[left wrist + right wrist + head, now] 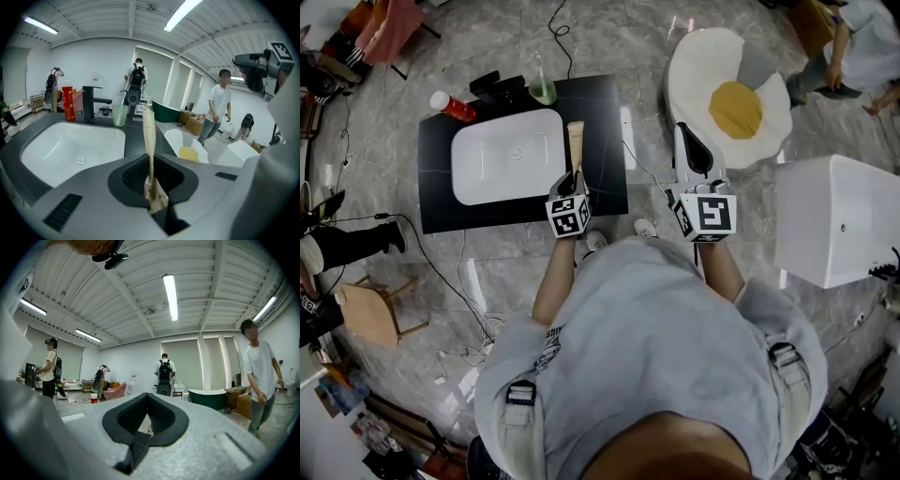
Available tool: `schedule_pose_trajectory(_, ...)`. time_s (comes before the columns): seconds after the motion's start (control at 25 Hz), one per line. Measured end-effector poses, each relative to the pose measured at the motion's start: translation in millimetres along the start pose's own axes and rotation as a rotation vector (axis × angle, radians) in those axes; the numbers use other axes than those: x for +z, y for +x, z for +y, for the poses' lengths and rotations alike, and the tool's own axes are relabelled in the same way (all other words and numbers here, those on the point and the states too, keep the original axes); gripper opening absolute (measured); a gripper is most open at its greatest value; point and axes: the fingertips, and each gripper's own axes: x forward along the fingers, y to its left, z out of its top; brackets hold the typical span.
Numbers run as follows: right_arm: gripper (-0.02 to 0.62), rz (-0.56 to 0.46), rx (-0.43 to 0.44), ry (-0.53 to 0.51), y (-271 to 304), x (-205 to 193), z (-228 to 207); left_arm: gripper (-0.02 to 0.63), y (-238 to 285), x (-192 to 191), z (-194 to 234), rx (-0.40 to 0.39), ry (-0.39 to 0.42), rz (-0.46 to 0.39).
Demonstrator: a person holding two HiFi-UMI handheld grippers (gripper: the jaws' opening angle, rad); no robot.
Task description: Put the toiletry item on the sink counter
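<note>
Jaws first, head view: the left gripper (572, 180) is clamped on the near end of the tube (576, 141). The tube's long axis runs straight out from the jaws toward the far edge of the desk (605, 112). It lies over the dark strip just right of the basin (502, 169). We cannot tell from above whether its far end touches the desk. The right gripper (686, 141) is off the desk's right edge, over the floor, so the left is the only one placed to set the tube down.

Left gripper view: the left gripper (151, 161) has its pads pressed on the crimped end of the tube (149, 133). The tube rises up the middle of the picture, with the basin (70, 150) to its left and the bare desk (137, 140) under it. A cup (119, 115) stands beyond, left of the tube's line.

Right gripper view: the right gripper (148, 398) has its jaws together with nothing between them.

In our judgement, the set-down depends on keeping the tube's axis along that strip, clear of the basin rim.
</note>
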Motion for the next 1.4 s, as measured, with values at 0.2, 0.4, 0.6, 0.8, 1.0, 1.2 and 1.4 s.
schedule_pose_trajectory(0.2,0.005,0.001,0.0,-0.006,-3,-1,0,0.034,7,-10,0,-0.005,-0.013,0.022)
schedule_pose_trajectory(0.4,0.005,0.019,-0.025,0.006,-8,-3,-5,0.033,12,-21,-1,0.0,-0.023,0.051)
schedule_pose_trajectory(0.6,0.005,0.012,-0.006,-0.012,-9,-2,-3,0.033,17,-31,1,0.004,-0.022,0.077)
schedule_pose_trajectory(0.8,0.005,0.016,-0.003,-0.012,-12,-3,-2,0.033,21,-42,-1,-0.003,-0.028,0.098)
schedule_pose_trajectory(1.0,0.005,0.019,-0.003,-0.013,-13,-4,-2,0.034,22,-47,-1,-0.003,-0.031,0.113)
schedule_pose_trajectory(1.2,0.005,0.027,-0.008,-0.008,-15,-5,-1,0.093,19,-42,-7,-0.031,-0.026,0.07)
schedule_pose_trajectory(1.4,0.005,0.023,0.0,-0.005,-15,-4,2,0.11,14,-40,-6,-0.026,-0.04,0.053)
